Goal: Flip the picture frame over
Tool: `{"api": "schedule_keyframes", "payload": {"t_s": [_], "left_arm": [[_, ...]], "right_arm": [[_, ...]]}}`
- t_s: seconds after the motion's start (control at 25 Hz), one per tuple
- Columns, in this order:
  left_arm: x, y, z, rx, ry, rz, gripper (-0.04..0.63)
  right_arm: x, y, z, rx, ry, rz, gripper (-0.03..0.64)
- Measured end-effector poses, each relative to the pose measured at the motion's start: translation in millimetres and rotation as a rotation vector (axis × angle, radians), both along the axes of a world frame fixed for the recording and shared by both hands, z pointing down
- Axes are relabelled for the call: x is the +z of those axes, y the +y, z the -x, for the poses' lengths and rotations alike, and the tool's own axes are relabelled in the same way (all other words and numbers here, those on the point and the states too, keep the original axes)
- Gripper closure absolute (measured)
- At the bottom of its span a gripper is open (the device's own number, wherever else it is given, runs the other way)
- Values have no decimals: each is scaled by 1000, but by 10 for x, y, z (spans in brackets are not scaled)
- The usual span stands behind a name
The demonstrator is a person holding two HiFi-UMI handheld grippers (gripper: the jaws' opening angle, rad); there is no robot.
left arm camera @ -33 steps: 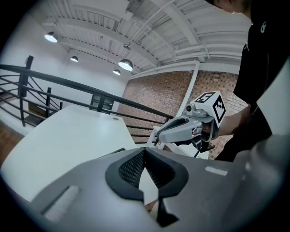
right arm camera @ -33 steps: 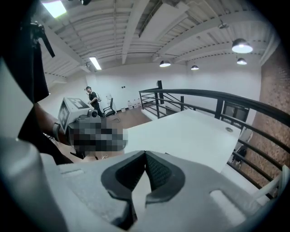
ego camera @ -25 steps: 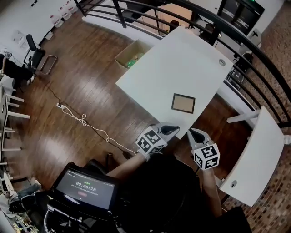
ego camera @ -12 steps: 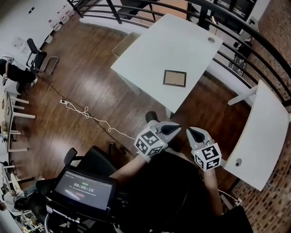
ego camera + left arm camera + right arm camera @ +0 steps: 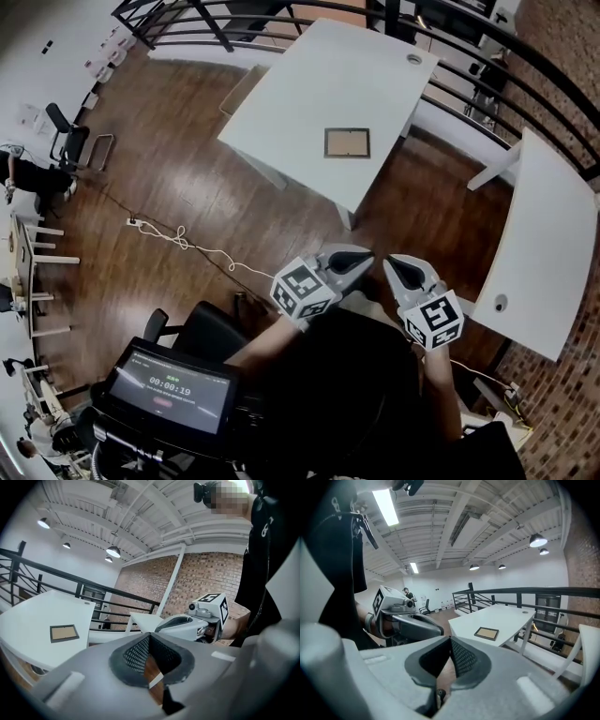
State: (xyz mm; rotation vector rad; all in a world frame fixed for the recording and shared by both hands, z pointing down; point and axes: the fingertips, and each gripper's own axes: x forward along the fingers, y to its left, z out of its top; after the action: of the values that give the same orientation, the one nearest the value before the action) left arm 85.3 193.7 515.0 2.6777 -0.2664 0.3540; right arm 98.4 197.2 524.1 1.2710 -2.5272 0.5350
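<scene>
A dark picture frame [image 5: 347, 142] with a tan panel lies flat on the white table [image 5: 300, 103], near its front edge; it also shows as the frame [image 5: 64, 633] and the frame [image 5: 486, 633] in the gripper views. My left gripper [image 5: 359, 258] and right gripper [image 5: 394, 265] are held side by side close to the person's body, well short of the table and above the wooden floor. Both are shut with nothing between the jaws. In the left gripper view the right gripper [image 5: 161, 626] is at the right; in the right gripper view the left gripper [image 5: 439, 631] is at the left.
A second white table [image 5: 534, 234] stands to the right. Black railings [image 5: 281, 11] run behind the tables. A cable [image 5: 178, 242] trails over the floor at the left. A black chair [image 5: 202, 333] and a screen [image 5: 169, 389] sit below the grippers.
The whole view has shifted: the table and frame now sit farther up the picture, away from the grippers. Both grippers stayed shut and side by side.
</scene>
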Motion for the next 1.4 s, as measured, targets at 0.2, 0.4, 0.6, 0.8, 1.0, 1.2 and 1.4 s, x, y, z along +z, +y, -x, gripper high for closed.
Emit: {"api": "schedule_keyframes", "payload": {"t_s": [0.2,0.4,0.6,0.8,1.0,1.2,1.4], "left_arm": [[-10,-25,180,4,6,4,583],[22,-67,493,-17,9,17,583],[-55,-241,890,-39,18,18,583],[-93,-301,1124,-49,28,17,582],[-57,-315,1255,-61,32,19,583],[-33,-308,1237,-58,27,26,581],[-19,-294,1211,-54,26,30,581]], "right_arm": [[-26,-14,186,-13,12,-1,624],[-47,-80,487,-34,31,4,624],[-136,-254,914,-62,47,16,624],[-136,-309,1154,-76,62,32,624],[-79,-286,1277,-82,76,37,624],[-62,-283,1242,-72,73,42,624],[-50,-301,1203,-64,62,44,624]]}}
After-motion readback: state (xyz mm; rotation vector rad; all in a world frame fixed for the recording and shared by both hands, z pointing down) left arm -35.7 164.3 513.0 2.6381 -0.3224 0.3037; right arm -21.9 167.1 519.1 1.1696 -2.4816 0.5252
